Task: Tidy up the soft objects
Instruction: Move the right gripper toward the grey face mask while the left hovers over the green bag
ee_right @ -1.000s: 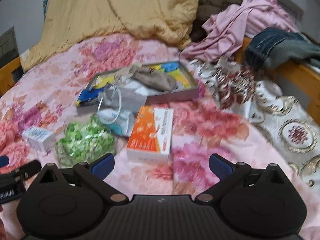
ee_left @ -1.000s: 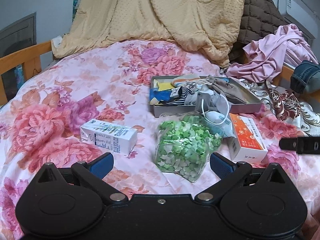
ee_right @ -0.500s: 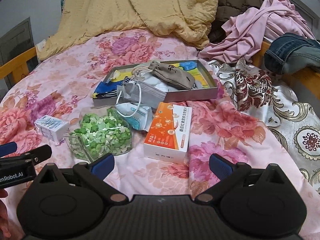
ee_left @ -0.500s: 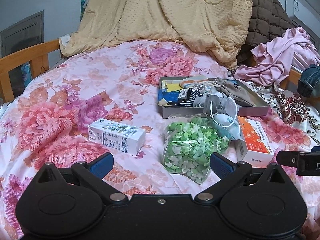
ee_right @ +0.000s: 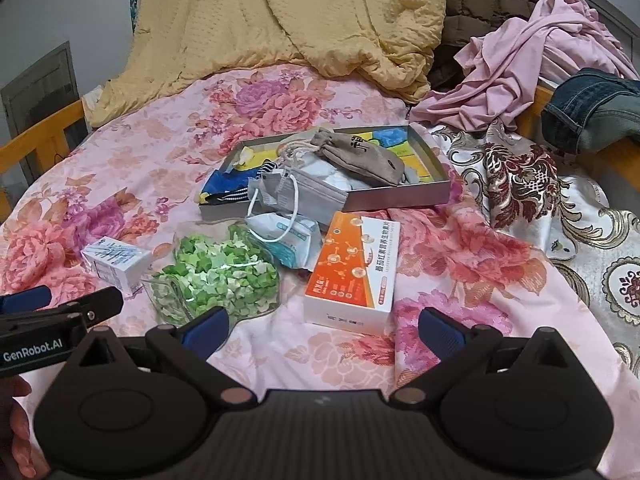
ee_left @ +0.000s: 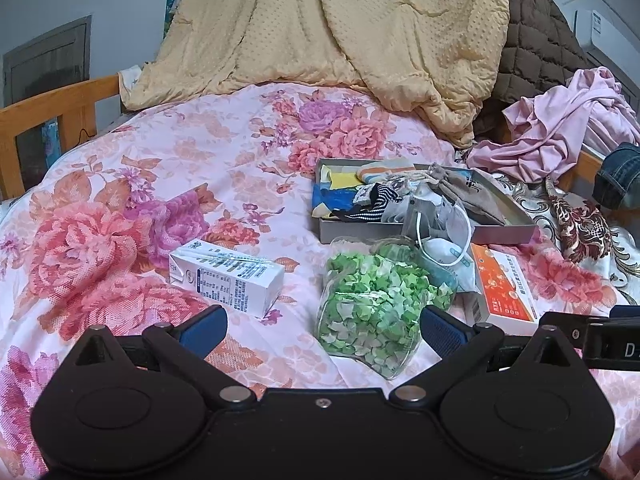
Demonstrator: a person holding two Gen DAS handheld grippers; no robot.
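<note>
A grey tray (ee_left: 508, 233) (ee_right: 400, 197) lies on the floral bed, holding a beige drawstring pouch (ee_right: 360, 158), a grey face mask (ee_right: 304, 194), striped socks (ee_left: 376, 196) and coloured cloths. In front lie a clear bag of green paper stars (ee_left: 372, 304) (ee_right: 216, 276), a packaged white mask (ee_right: 288, 236), an orange box (ee_right: 352, 272) (ee_left: 502, 284) and a small white carton (ee_left: 224, 276) (ee_right: 116, 264). My left gripper (ee_left: 320, 330) is open and empty, just before the star bag. My right gripper (ee_right: 320, 330) is open and empty, before the orange box.
A yellow blanket (ee_left: 340, 28) and brown quilt (ee_left: 536, 32) pile at the bed's far end. Pink clothing (ee_right: 532, 60) and jeans (ee_right: 592, 108) lie at the right on the wooden rail. A patterned cloth (ee_right: 520, 184) lies right of the tray. A wooden rail (ee_left: 44, 108) runs on the left.
Both grippers have drawn back slightly and turned, so the items sit a little more to the right in each view. Nothing on the bed has moved; both grippers stay open.
</note>
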